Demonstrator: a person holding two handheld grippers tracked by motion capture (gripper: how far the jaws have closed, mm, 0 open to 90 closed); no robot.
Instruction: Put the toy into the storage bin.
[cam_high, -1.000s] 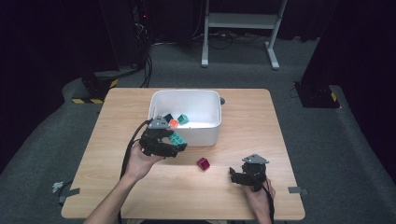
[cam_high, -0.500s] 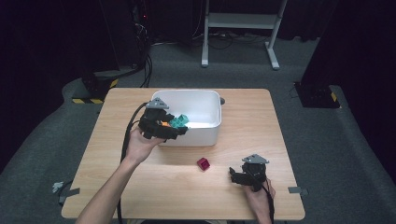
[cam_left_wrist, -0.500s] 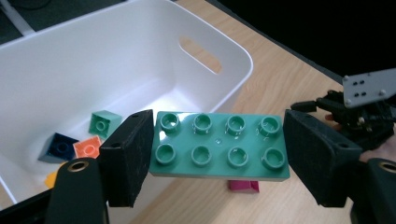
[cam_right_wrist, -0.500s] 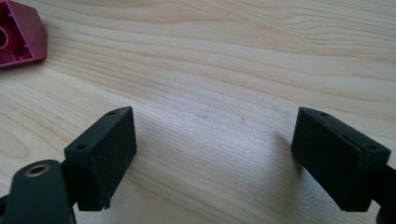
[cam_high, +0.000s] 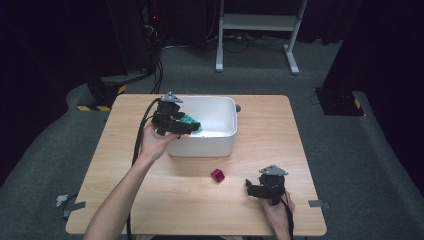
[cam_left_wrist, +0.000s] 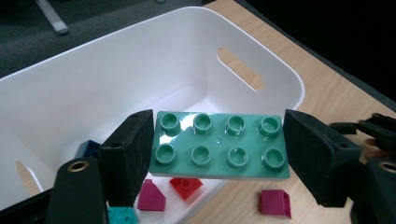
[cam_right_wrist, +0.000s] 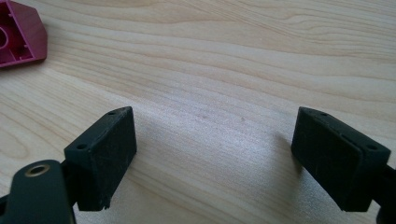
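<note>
**A:** Where is the green brick (cam_left_wrist: 218, 145) just now?

**B:** Clamped end to end in the left hand-held gripper (cam_left_wrist: 218, 154), studs up, one black jaw on each short end. Its long axis runs straight across the gap between the jaws. It hangs above the white bin (cam_left_wrist: 140, 74), over the bin's near-left part, with the bin floor straight below most of it.

**A:** So which way does it have to travel?

**B:** Down, I'd say, if the bin is where it belongs. In the left gripper view, a red brick (cam_left_wrist: 186, 185), a magenta one (cam_left_wrist: 153, 198), a blue one (cam_left_wrist: 88, 148) and a teal one (cam_left_wrist: 122, 216) already lie on the bin floor beneath it. The brick's right end sits close over the near rim, though, and I can't quite tell from these angles whether that end clears the wall or overhangs it.

**A:** And the other hand?

**B:** The right hand-held gripper (cam_high: 266, 186) rests low at the near right of the tabletop (cam_high: 300, 150), jaws spread wide with nothing between them. The loose magenta brick (cam_high: 217, 175) lies on the wood just to its left, between it and the bin, lying hollow side towards that gripper's camera. That hand is clearly the nearer one to it.

**A:** Nearer than the left?

**B:** Yes, the left is up over the bin and occupied.
</note>
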